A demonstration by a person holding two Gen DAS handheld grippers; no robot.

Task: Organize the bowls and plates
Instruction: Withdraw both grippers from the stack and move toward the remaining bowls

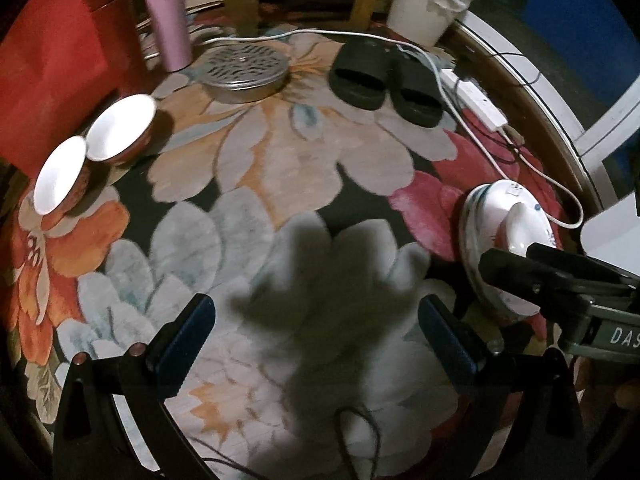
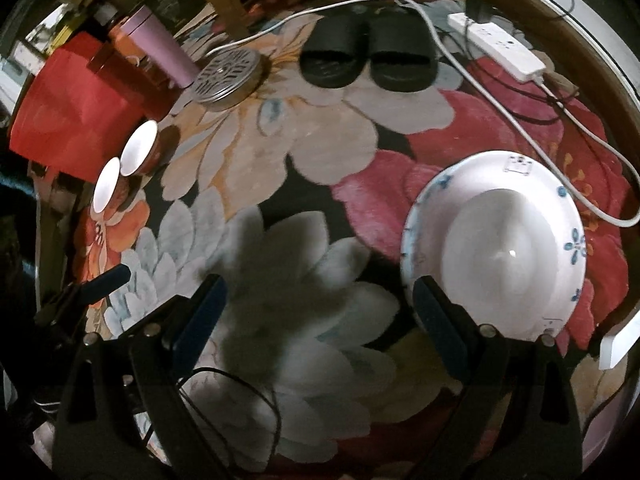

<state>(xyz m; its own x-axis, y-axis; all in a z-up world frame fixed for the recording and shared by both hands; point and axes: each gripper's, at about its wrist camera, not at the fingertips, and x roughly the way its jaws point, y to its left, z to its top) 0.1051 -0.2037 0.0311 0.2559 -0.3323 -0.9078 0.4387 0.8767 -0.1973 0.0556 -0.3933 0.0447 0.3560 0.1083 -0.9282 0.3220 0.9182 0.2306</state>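
Note:
Two small bowls with white insides and red-brown outsides stand side by side at the left on the flowered rug: the far one (image 1: 120, 126) (image 2: 139, 149) and the near one (image 1: 59, 176) (image 2: 106, 185). A white plate with blue flowers (image 2: 494, 246) (image 1: 508, 240) lies on the rug at the right. My left gripper (image 1: 316, 344) is open and empty over the rug's middle. My right gripper (image 2: 320, 320) is open and empty; its right finger (image 2: 438, 320) is at the plate's near left rim. The right gripper's fingers (image 1: 532, 274) show beside the plate in the left wrist view.
A perforated metal tin (image 1: 246, 72) (image 2: 228, 74), a pink tumbler (image 1: 168, 12) (image 2: 160, 46), black slippers (image 1: 384, 76) (image 2: 364, 60), a white power strip (image 2: 498, 46) with a white cable (image 1: 472, 120), a red box (image 1: 52, 68) and a white bucket (image 1: 428, 4) ring the rug.

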